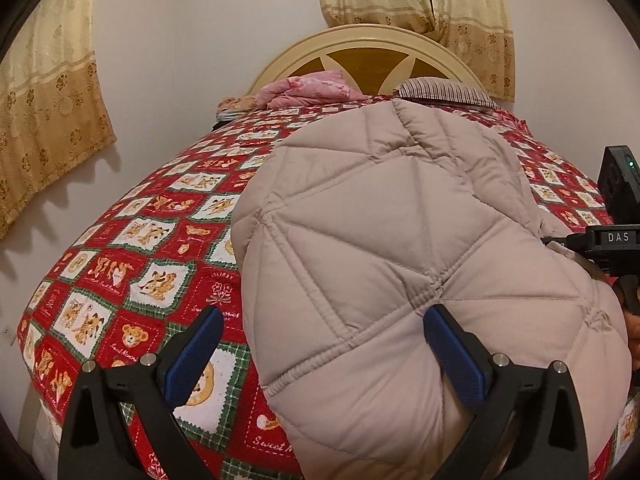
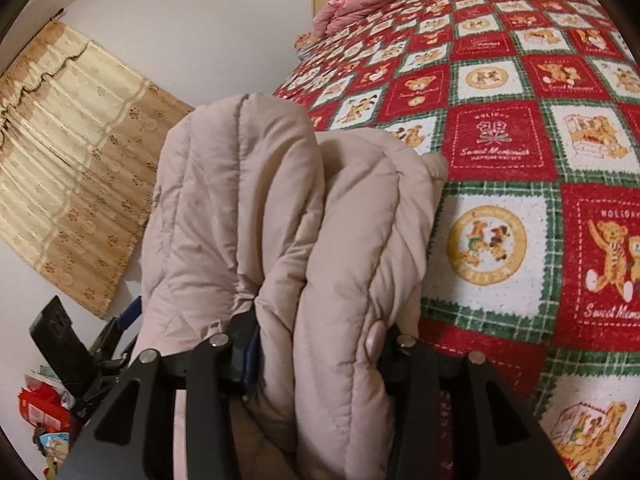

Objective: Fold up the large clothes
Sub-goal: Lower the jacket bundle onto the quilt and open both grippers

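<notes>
A beige quilted puffer jacket (image 1: 400, 240) lies folded in a thick bundle on the bed's red teddy-bear quilt (image 1: 132, 248). My left gripper (image 1: 324, 344) is open at the jacket's near edge, its blue-padded fingers (image 1: 192, 356) spread apart, one over the quilt and one against the jacket. My right gripper (image 2: 316, 356) is shut on a thick bunch of the jacket (image 2: 280, 216), which bulges up between the black jaws. The right gripper also shows at the right edge of the left wrist view (image 1: 612, 240), and the left gripper at the lower left of the right wrist view (image 2: 100, 344).
A pink folded blanket (image 1: 312, 90) and a striped pillow (image 1: 448, 90) lie by the cream headboard (image 1: 368, 46). Patterned curtains (image 1: 44, 112) hang on the wall. The quilt (image 2: 520, 140) stretches to the right of the jacket. Red clutter (image 2: 40, 412) sits low beside the bed.
</notes>
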Tool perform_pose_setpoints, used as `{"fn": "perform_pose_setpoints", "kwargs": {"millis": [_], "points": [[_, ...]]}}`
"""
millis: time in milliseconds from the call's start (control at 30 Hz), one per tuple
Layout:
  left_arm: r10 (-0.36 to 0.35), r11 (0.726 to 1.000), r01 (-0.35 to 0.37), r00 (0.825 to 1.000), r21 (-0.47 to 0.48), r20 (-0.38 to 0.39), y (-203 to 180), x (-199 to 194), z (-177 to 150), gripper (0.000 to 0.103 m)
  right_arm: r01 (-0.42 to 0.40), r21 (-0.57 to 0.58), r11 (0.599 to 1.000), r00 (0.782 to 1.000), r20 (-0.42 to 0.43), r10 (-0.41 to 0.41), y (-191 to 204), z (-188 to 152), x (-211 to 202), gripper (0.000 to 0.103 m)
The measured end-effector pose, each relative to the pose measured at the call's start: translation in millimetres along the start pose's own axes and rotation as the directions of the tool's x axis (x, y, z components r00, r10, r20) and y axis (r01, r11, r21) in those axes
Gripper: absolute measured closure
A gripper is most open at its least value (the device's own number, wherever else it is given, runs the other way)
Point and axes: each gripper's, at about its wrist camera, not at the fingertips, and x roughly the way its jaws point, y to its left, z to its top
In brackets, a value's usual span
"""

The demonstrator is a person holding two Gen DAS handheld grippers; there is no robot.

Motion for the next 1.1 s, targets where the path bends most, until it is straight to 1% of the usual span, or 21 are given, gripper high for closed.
{"fn": "perform_pose_setpoints", "kwargs": {"millis": [133, 233, 300, 467, 567, 700, 833, 967, 1033, 1100], "points": [[0.02, 1.0, -0.02, 1.0, -0.002, -0.008, -3, -1, 0, 0.002, 0.064, -0.023, 0.998, 0.998, 0.002, -0.064, 6, 0, -1, 0.052], [0.03, 0.999, -0.03, 0.999, -0.017, -0.012, -4, -2, 0, 0.002, 0.089, -0.017, 0.996, 0.996, -0.006, -0.089, 7, 0, -1, 0.048], [0.035, 0.999, -0.035, 0.999, -0.021, -0.012, -5, -2, -1, 0.002, 0.12, -0.013, 0.993, 0.993, -0.01, -0.12, 6, 0, -1, 0.04], [0.055, 0.998, -0.055, 0.998, -0.019, -0.017, -7, -4, 0, 0.002, 0.161, -0.032, 0.986, 0.987, -0.003, -0.162, 9, -1, -2, 0.034], [0.081, 0.997, -0.081, 0.997, -0.008, -0.015, -10, -9, 1, 0.002, 0.191, -0.047, 0.98, 0.982, 0.006, -0.191, 12, 0, -5, 0.029], [0.12, 0.992, -0.12, 0.993, 0.025, -0.003, -16, -15, 1, 0.002, 0.234, -0.066, 0.97, 0.972, 0.038, -0.232, 18, -4, -11, 0.022], [0.152, 0.988, -0.152, 0.988, 0.033, -0.006, -18, -28, 2, 0.002, 0.271, -0.071, 0.96, 0.962, 0.067, -0.266, 23, -6, -21, 0.021], [0.17, 0.983, -0.173, 0.984, 0.064, 0.051, -27, -55, 2, 0.002, 0.33, -0.1, 0.939, 0.938, 0.144, -0.314, 45, -12, -47, 0.021], [0.162, 0.984, -0.167, 0.984, 0.062, 0.076, -30, -69, 1, 0.002, 0.343, -0.13, 0.93, 0.929, 0.19, -0.316, 62, -18, -64, 0.02], [0.149, 0.987, -0.154, 0.984, 0.051, 0.093, -31, -82, -1, 0.002, 0.353, -0.152, 0.923, 0.923, 0.216, -0.317, 74, -25, -75, 0.012]]}}
